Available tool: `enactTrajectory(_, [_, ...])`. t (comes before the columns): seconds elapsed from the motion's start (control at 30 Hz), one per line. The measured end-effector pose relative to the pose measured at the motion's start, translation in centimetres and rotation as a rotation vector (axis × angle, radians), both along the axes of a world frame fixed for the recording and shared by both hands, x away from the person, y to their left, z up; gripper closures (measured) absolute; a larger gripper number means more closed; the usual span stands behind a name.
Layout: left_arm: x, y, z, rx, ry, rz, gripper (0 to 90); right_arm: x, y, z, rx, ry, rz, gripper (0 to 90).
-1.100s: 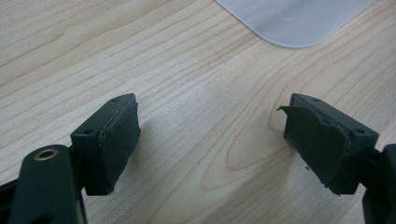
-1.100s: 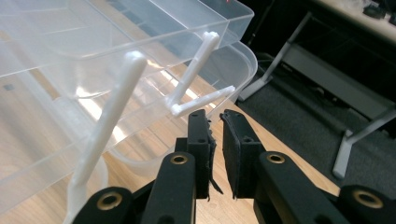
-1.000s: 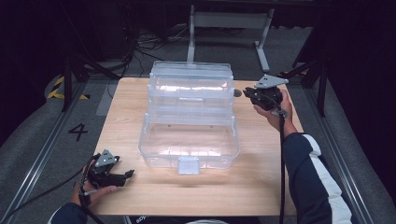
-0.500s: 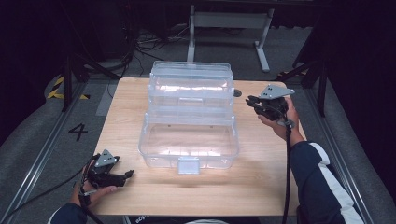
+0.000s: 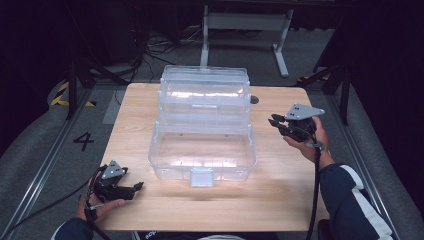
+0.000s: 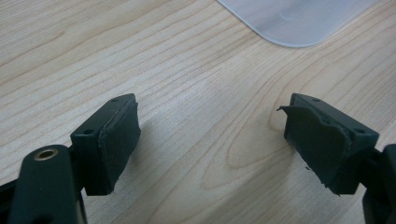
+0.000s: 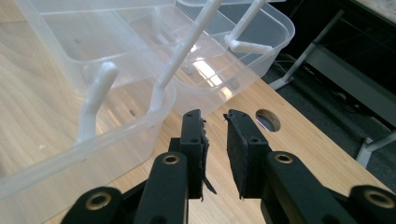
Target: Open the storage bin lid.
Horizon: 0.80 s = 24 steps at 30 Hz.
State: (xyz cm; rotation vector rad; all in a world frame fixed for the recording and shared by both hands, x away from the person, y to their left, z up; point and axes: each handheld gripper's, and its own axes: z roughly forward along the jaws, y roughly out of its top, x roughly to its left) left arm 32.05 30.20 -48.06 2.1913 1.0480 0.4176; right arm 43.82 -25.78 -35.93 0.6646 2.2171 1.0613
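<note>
A clear plastic tiered box point(image 5: 202, 125) stands open in the middle of the wooden table point(image 5: 280, 200), its trays stepped up toward the far side. My right gripper point(image 5: 274, 124) hovers just right of the box, pointing at its side. In the right gripper view the right gripper point(image 7: 215, 121) shows a narrow gap with nothing in it; its jaws have just been opening. The box's white hinge arms point(image 7: 180, 60) rise ahead of it. My left gripper point(image 5: 137, 187) rests at the near left, open. In the left gripper view the left gripper point(image 6: 210, 135) holds nothing, and a box corner point(image 6: 294, 18) lies beyond.
A round hole point(image 5: 254, 99) sits in the table behind the box's right side, seen again as the hole point(image 7: 268, 120) just past my right jaws. Dark floor, cables and a metal stand point(image 5: 245, 30) lie beyond the far edge.
My right gripper has drawn back from the box's upper right side toward the near side of the table, and its jaws have parted slightly. The left gripper and the box have stayed put.
</note>
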Motion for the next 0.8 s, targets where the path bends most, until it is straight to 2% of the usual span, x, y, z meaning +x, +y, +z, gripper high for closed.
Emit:
enactTrajectory(0.4, [0.0, 0.0, 0.0, 0.0, 0.0, 0.0, 18.6, -1.7, -1.6, -1.3, -0.002, 0.013, 0.002, 71.9])
enactTrajectory(0.53, [0.0, 0.0, 0.0, 0.0, 0.0, 0.0, 18.7, -2.2, -2.0, -1.9, 0.002, 0.035, 0.002, 68.5])
enactTrajectory(0.8, [0.0, 0.0, 0.0, -0.001, 0.0, 0.001, 18.7, -3.4, -3.0, -3.1, -0.001, 0.044, -0.014, 60.1])
